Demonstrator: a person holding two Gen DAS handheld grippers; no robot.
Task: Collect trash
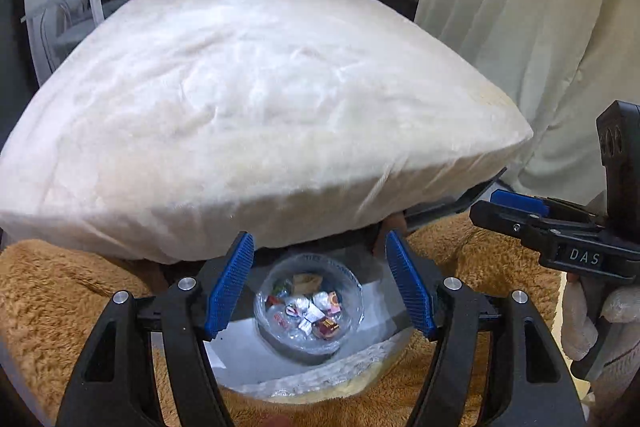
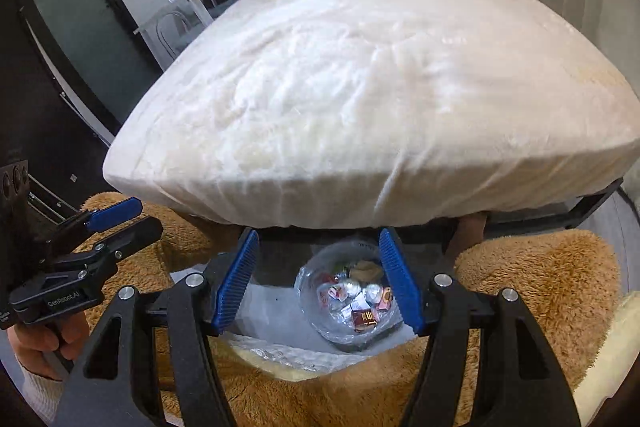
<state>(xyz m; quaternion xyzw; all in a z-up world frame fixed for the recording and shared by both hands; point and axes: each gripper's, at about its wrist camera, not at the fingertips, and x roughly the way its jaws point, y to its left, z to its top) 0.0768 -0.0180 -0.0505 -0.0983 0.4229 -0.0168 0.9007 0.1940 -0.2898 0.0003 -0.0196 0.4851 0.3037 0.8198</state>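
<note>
Both mine empty: left gripper (image 1: pixel 320 301) and right gripper (image 2: pixel 318 283) stand about half open, above the clear trash bin (image 1: pixel 309 311). Wrappers (image 1: pixel 310 311) already inside it. Scan near bin for leftovers, approach low.

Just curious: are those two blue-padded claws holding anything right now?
No. The left gripper and right gripper are open and empty above the clear plastic-lined bin of wrappers.
</note>
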